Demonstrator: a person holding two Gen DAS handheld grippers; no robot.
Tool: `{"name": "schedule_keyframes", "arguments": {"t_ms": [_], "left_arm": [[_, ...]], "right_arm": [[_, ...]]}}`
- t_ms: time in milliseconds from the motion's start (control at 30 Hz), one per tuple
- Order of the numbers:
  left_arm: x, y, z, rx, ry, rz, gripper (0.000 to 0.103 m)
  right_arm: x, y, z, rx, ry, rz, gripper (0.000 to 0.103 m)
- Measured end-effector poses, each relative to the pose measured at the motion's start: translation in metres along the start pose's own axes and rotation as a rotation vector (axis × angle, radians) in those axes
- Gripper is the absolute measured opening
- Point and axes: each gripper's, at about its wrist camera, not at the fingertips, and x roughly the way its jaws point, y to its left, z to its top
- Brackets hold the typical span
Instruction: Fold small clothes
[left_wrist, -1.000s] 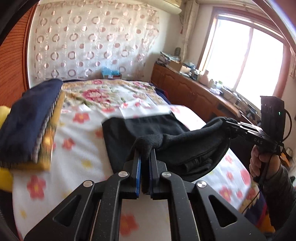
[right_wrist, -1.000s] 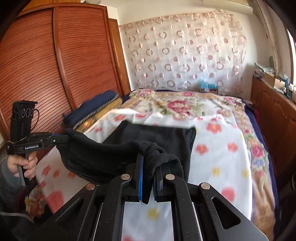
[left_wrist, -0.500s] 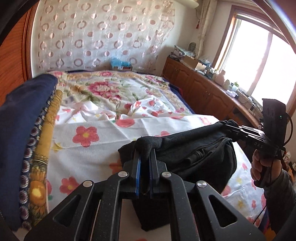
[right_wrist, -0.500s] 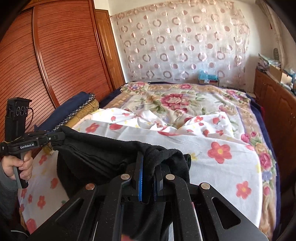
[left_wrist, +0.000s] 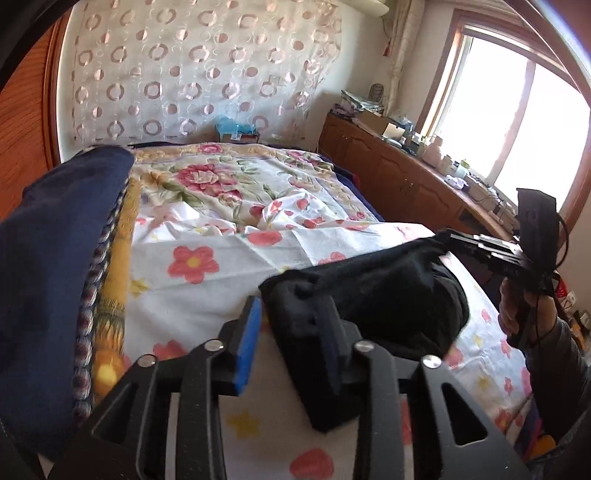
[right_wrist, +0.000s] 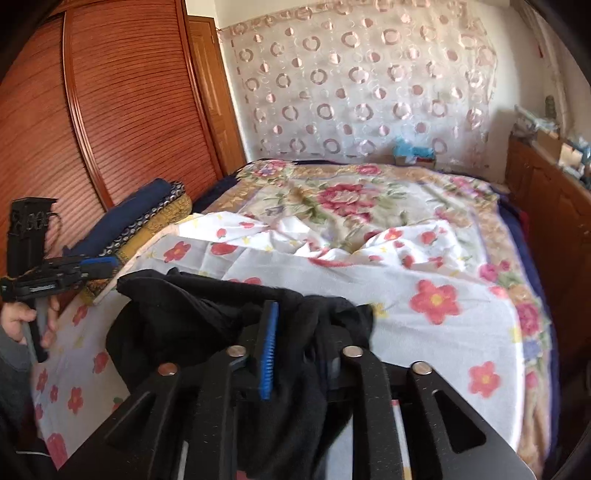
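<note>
a soft black knit garment (left_wrist: 388, 295) lies bunched in a thick fold on the near end of a white bedsheet printed with red flowers (left_wrist: 229, 258), as a person works two hand-held grippers over a bed. the left gripper (left_wrist: 291, 339) has just been opening: its blue-padded fingers (left_wrist: 247, 343) stand spread, the left pad clear of the cloth, with a corner of the garment between the jaws and draped against the right finger. seen from the right wrist, the right gripper (right_wrist: 299, 354) has also just been parting its jaws; they stand apart, with black cloth (right_wrist: 229, 325) heaped between and over them, no longer pinched. the garment looks light, limp and fleecy, likely to sag and slide out of shape rather than hold a crease, and its doubled layers appear bulky enough to spring open if left loose. judging from the folds, the best holds are the two outer corners of the top edge, taken through all layers at once so that the fold travels as one piece; a grip in the middle would probably only lift a hump. a stack of folded navy and mustard-yellow blankets (left_wrist: 62, 266) lies along the left side of the bed, apart from the garment.
</note>
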Motion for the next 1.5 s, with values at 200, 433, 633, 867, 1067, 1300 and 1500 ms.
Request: {"name": "schedule_keyframes", "arguments": {"t_ms": [200,433,633,867,1067,1300,1500], "left_arm": [[0.022,-0.011,-0.018,0.025,0.098,-0.026,0.036],[0.056,-0.017,-0.004,0.031,0.123,-0.009,0.036],[0.077,-0.011,0.023,0.021,0.127,0.019,0.036],[0.081,0.008,0.032,-0.016,0.082,0.136,0.036],[0.079,0.018,0.029,-0.046,0.077,0.178,0.036],[0.066,0.009,0.030,-0.035,0.084,0.080,0.038],[0.077,0.008,0.025,-0.027,0.129,0.079,0.039]], "right_arm": [[-0.016,-0.006,-0.008,-0.044,-0.006,-0.027,0.045],[0.017,-0.010,-0.011,-0.071,0.105,0.021,0.045],[0.047,-0.014,0.010,-0.128,0.116,0.058,0.038],[0.045,-0.032,0.026,-0.041,0.042,0.014,0.001],[0.061,-0.044,0.017,0.005,0.128,-0.085,0.000],[0.049,-0.040,0.031,0.040,0.087,-0.115,0.000],[0.029,-0.019,0.011,0.012,0.075,-0.042,0.040]]}}
